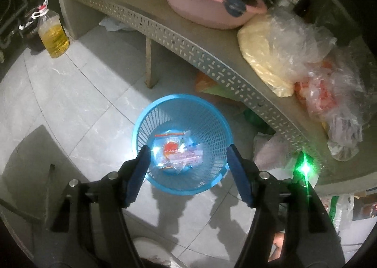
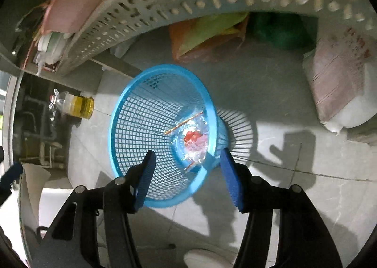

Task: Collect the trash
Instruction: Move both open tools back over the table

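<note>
Two grippers are held above a blue mesh basket standing on the tiled floor beside a perforated shelf. The left gripper and the right gripper both have jaws apart with nothing between them. Clear plastic wrappers lie at the basket's bottom, directly below and ahead of both jaws. Neither hand is plainly nearer. Wrapper count and shape are lost in glare. Bags under the shelf are cut off by shadow.

Blue mesh basket upright on floor — clear wrappers inside
</note>
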The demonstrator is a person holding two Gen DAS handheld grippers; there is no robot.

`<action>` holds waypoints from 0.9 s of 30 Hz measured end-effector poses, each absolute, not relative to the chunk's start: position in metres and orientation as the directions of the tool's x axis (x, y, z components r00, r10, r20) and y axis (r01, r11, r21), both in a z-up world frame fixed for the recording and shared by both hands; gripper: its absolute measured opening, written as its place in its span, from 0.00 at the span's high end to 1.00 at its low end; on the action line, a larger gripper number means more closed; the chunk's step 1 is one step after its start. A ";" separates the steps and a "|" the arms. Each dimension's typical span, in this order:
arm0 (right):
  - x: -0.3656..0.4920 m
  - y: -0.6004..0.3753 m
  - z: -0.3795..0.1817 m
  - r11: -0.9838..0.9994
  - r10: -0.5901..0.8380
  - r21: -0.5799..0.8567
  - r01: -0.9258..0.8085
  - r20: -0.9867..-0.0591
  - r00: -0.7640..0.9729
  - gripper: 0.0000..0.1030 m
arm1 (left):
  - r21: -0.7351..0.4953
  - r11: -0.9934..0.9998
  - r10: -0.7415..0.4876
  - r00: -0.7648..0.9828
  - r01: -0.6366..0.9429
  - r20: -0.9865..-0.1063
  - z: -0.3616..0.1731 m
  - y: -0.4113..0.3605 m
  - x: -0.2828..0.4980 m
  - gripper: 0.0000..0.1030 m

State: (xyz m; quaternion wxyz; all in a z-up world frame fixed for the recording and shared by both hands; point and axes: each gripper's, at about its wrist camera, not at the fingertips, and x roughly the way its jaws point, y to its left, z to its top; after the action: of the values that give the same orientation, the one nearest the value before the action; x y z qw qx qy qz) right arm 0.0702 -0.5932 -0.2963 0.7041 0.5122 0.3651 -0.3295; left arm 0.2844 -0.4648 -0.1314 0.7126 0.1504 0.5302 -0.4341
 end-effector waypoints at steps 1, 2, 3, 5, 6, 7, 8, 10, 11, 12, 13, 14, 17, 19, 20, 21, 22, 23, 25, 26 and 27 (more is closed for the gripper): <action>0.066 -0.590 -0.291 0.270 -0.101 0.472 0.839 -0.853 0.512 0.46 | -0.245 0.576 -0.466 0.068 0.780 -0.882 -0.126 -0.461 0.282 0.37; 0.060 -0.585 -0.283 0.285 -0.112 0.463 0.839 -0.853 0.509 0.46 | -0.244 0.571 -0.478 0.076 0.784 -0.875 -0.119 -0.456 0.278 0.34; 0.056 -0.578 -0.273 0.305 -0.127 0.446 0.841 -0.857 0.500 0.45 | -0.247 0.565 -0.493 0.082 0.787 -0.866 -0.111 -0.449 0.274 0.31; 0.047 -0.565 -0.255 0.344 -0.149 0.416 0.842 -0.861 0.486 0.41 | -0.264 0.545 -0.531 0.084 0.796 -0.843 -0.096 -0.435 0.266 0.28; 0.043 -0.559 -0.247 0.361 -0.157 0.405 0.840 -0.861 0.483 0.39 | -0.271 0.534 -0.548 0.084 0.801 -0.832 -0.087 -0.426 0.260 0.27; 0.040 -0.548 -0.234 0.394 -0.167 0.382 0.836 -0.865 0.474 0.37 | -0.273 0.529 -0.557 0.086 0.803 -0.826 -0.080 -0.420 0.255 0.27; 0.038 -0.541 -0.226 0.417 -0.173 0.366 0.832 -0.867 0.468 0.35 | -0.274 0.524 -0.566 0.089 0.806 -0.819 -0.071 -0.409 0.250 0.27; 0.032 -0.524 -0.207 0.466 -0.192 0.327 0.822 -0.870 0.454 0.29 | -0.276 0.520 -0.583 0.100 0.808 -0.807 -0.053 -0.385 0.239 0.27; 0.029 -0.514 -0.195 0.491 -0.205 0.309 0.814 -0.868 0.453 0.23 | -0.277 0.518 -0.587 0.101 0.809 -0.803 -0.048 -0.376 0.235 0.25; 0.026 -0.506 -0.187 0.509 -0.217 0.292 0.809 -0.866 0.450 0.18 | -0.276 0.519 -0.591 0.105 0.809 -0.800 -0.041 -0.363 0.230 0.21; 0.024 -0.497 -0.177 0.531 -0.233 0.269 0.804 -0.866 0.443 0.16 | -0.271 0.523 -0.593 0.117 0.808 -0.797 -0.031 -0.347 0.223 0.20; 0.022 -0.487 -0.166 0.560 -0.248 0.243 0.792 -0.863 0.440 0.13 | -0.272 0.523 -0.599 0.122 0.807 -0.791 -0.026 -0.335 0.219 0.19; 0.019 -0.455 -0.134 0.648 -0.310 0.145 0.747 -0.846 0.434 0.07 | -0.282 0.546 -0.619 0.153 0.789 -0.770 -0.006 -0.289 0.204 0.18; 0.019 -0.437 -0.119 0.682 -0.342 0.092 0.726 -0.837 0.427 0.06 | -0.304 0.570 -0.636 0.176 0.764 -0.752 0.004 -0.255 0.196 0.16; 0.021 -0.427 -0.110 0.705 -0.357 0.059 0.706 -0.831 0.426 0.06 | -0.314 0.580 -0.644 0.186 0.752 -0.742 0.007 -0.241 0.193 0.15; 0.022 -0.417 -0.102 0.733 -0.364 0.030 0.679 -0.827 0.429 0.06 | -0.325 0.585 -0.653 0.194 0.743 -0.732 0.010 -0.227 0.190 0.14; 0.024 -0.406 -0.094 0.762 -0.367 0.003 0.648 -0.822 0.435 0.06 | -0.330 0.598 -0.661 0.216 0.731 -0.718 0.014 -0.207 0.185 0.14; 0.026 -0.399 -0.088 0.784 -0.369 -0.020 0.621 -0.819 0.439 0.06 | -0.327 0.608 -0.664 0.237 0.723 -0.709 0.016 -0.194 0.182 0.14; 0.028 -0.379 -0.071 0.822 -0.387 -0.073 0.565 -0.799 0.460 0.06 | -0.315 0.636 -0.662 0.289 0.704 -0.691 0.018 -0.164 0.175 0.14; 0.028 -0.370 -0.061 0.833 -0.400 -0.091 0.546 -0.781 0.480 0.06 | -0.313 0.654 -0.661 0.318 0.688 -0.680 0.019 -0.144 0.172 0.14; 0.028 -0.360 -0.051 0.843 -0.411 -0.104 0.528 -0.758 0.506 0.06 | -0.313 0.666 -0.660 0.338 0.678 -0.671 0.019 -0.129 0.169 0.14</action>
State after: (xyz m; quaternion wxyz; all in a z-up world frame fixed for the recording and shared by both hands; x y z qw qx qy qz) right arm 0.0277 -0.3604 -0.0514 0.8650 0.0703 0.4160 -0.2715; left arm 0.1688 -0.1290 0.0187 0.8179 0.0111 0.4048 -0.4087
